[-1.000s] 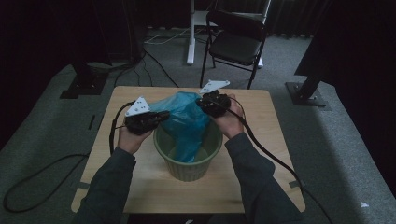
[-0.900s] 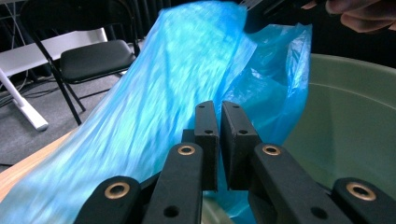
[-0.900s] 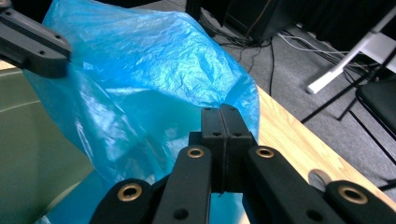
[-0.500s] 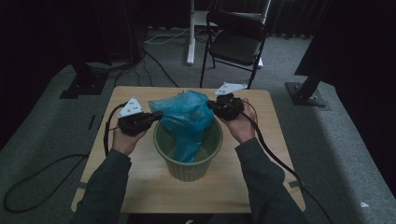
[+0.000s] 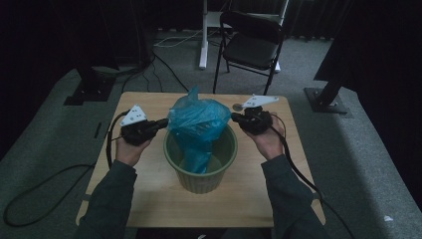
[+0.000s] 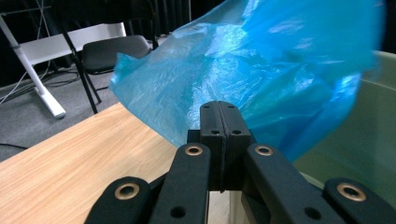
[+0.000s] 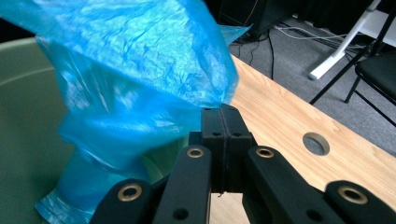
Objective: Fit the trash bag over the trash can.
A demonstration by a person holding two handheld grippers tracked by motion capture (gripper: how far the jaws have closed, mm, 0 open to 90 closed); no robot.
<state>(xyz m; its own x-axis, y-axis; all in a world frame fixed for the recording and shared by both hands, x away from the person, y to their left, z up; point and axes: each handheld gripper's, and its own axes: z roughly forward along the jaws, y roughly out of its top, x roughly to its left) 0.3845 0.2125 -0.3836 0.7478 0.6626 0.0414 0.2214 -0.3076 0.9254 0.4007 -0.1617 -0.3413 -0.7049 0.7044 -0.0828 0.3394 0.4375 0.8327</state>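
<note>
The left gripper [image 5: 162, 122] and right gripper [image 5: 234, 117], each clamped on the blue bag [image 5: 198, 122], stretch its mouth apart over the green bin [image 5: 201, 177] for lining.

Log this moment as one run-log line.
left gripper: shut on blue plastic bag | right gripper: shut on bag | bag: stretched over green bin, bottom inside | table: wooden
</note>
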